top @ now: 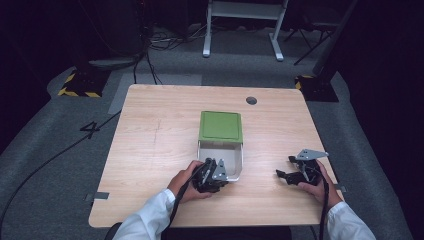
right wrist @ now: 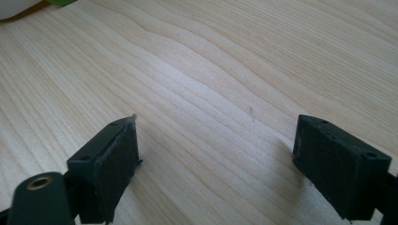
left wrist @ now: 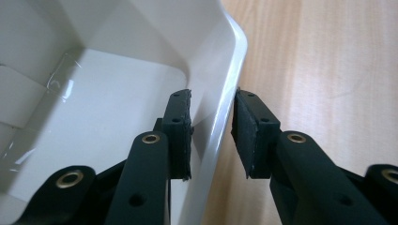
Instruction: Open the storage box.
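A white open box (top: 240,159) sits mid-table, and a green lid (top: 220,126) covers its far part. My left gripper (top: 216,173) is at the box's near right corner. In the left gripper view its jaws (left wrist: 213,96) straddle the box's right wall (left wrist: 220,117), one pad (left wrist: 178,136) inside and the other outside, both pressed against it. My right gripper (top: 284,166) rests low over bare wood to the right of the box. Its jaws (right wrist: 216,136) are spread wide with nothing between them. A corner of the box (right wrist: 14,7) and the lid (right wrist: 61,2) show far off.
The wooden table (top: 150,150) has a round cable hole (top: 251,100) near its far edge and a strip of tape (top: 100,195) at its near left edge. Beyond it are cables on grey floor and a white frame (top: 245,20).
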A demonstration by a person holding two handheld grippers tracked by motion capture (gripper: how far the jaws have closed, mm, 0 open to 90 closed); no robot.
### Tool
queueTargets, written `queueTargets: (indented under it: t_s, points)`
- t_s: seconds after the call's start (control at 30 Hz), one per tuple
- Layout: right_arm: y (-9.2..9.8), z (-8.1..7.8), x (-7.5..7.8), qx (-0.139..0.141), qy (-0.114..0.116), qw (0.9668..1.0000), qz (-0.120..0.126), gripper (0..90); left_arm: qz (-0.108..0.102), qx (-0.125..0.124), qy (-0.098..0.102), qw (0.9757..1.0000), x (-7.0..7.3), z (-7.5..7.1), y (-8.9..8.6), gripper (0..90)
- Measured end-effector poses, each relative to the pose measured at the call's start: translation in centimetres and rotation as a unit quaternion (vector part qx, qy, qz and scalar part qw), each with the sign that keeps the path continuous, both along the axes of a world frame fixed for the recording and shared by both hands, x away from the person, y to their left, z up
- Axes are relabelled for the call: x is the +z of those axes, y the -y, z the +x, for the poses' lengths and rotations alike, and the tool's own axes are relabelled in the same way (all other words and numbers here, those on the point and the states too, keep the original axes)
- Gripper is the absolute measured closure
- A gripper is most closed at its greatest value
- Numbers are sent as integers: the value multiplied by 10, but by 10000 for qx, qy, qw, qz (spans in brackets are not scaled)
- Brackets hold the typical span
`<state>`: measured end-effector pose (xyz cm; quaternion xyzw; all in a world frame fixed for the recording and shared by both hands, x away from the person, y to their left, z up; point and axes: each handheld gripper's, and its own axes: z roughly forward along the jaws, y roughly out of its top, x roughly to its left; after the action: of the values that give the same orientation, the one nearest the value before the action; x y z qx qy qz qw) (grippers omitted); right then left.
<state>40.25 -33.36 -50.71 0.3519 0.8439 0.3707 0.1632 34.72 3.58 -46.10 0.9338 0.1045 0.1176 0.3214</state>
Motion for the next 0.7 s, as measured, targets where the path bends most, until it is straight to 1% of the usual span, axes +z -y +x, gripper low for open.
queueTargets:
  t_s: [0.1,0.23,0.27,0.3,0.33,0.47,0.63,0.7]
  points:
    - [0,0,0,-1,4,10000,-8,148,-69,0,-76,9999,0,-5,-2,679]
    - [0,0,0,-2,1,10000,-3,148,-88,45,-78,9999,-1,-9,-3,677]
    - [0,0,0,-2,4,10000,-4,148,-91,16,-117,9999,-1,-11,-3,676]
    - [0,0,0,-1,4,10000,-4,148,-72,-23,-105,9999,-1,-12,-3,675]
    - [0,0,0,-2,3,10000,-4,148,-95,-28,-97,9999,-1,-13,-3,675]
    - [0,0,0,0,2,10000,-3,148,-52,-54,-71,9999,-1,-18,-3,667]
    - [0,0,0,-1,2,10000,0,148,-90,-102,-81,9999,0,-25,-4,663]
    - [0,0,0,0,4,10000,-4,148,-76,-132,-65,9999,1,-27,-4,659]
